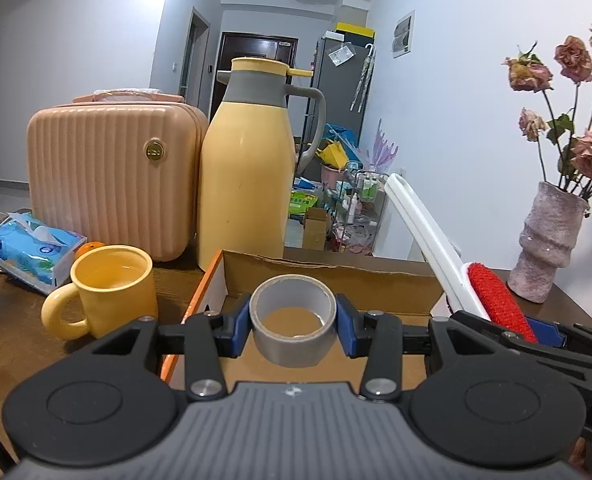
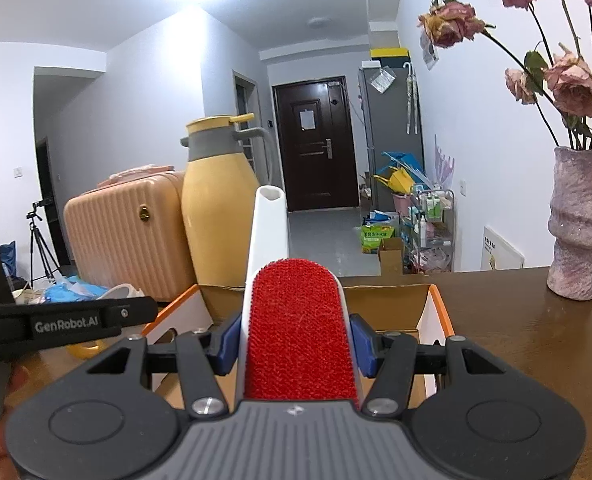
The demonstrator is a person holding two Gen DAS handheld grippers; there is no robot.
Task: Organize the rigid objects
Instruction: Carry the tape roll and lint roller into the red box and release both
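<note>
Clearly both jaws clamp loads over the cardboard box (image 1: 327,276): tape roll (image 1: 293,320) left, lint brush (image 2: 299,328) right; crowding could knock them together.

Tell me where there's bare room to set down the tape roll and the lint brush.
Free: the open cardboard box's floor, under the grey tape roll and the red-faced white lint brush, and bare wooden tabletop between the box and the pink textured vase. Crowded: left side, with the yellow ceramic mug, tissue pack, peach suitcase and yellow jug.
</note>
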